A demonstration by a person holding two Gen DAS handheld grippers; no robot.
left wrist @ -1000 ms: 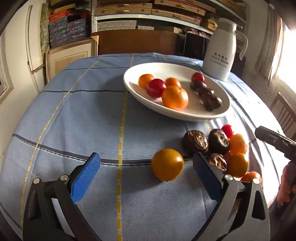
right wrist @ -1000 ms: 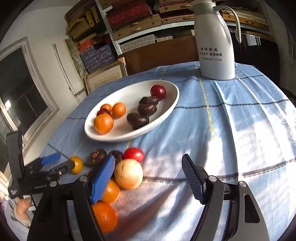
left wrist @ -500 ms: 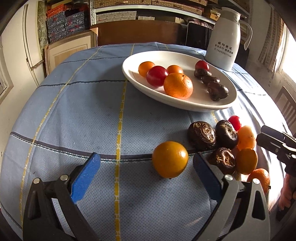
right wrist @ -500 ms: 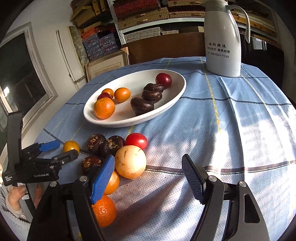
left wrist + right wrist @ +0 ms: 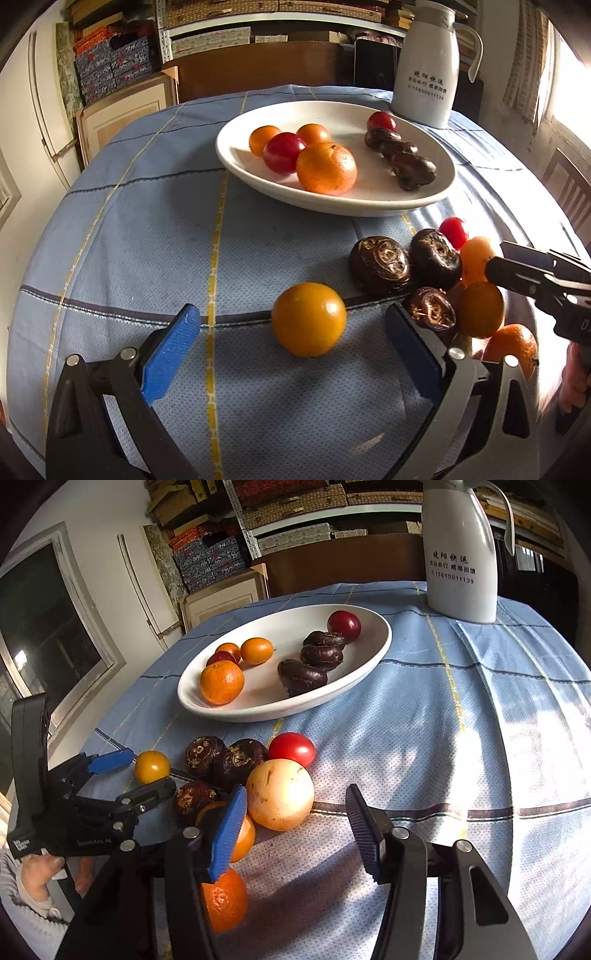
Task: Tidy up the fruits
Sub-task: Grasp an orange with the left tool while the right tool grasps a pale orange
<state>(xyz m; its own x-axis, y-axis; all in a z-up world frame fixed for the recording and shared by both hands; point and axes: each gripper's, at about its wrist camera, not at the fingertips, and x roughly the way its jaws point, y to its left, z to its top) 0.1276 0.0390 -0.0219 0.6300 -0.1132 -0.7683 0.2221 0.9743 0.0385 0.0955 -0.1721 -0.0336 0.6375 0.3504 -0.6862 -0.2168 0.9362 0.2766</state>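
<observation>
A white oval plate [image 5: 436, 192] [image 5: 376, 653] holds oranges, red tomatoes and dark brown fruits. My left gripper [image 5: 291, 347] is open, its jaws on either side of a small orange fruit [image 5: 308, 319] [image 5: 151, 767] on the cloth, not touching it. To its right lies a cluster: brown fruits [image 5: 380, 266], a red tomato [image 5: 454, 232] and oranges [image 5: 480, 309]. My right gripper [image 5: 295, 827] is open and empty, just in front of a pale large orange [image 5: 279, 794] in that cluster. The left gripper also shows in the right wrist view [image 5: 129, 771].
A white thermos jug [image 5: 424, 77] [image 5: 461, 557] stands behind the plate. The round table has a blue checked cloth [image 5: 147, 240]. Shelves with boxes [image 5: 110, 70] and a wooden chair [image 5: 569, 192] surround the table. An orange [image 5: 223, 901] lies near the front edge.
Both grippers have moved forward and lower toward the fruit. The small orange fruit now sits between the left gripper's open jaws. Nothing was grasped.
</observation>
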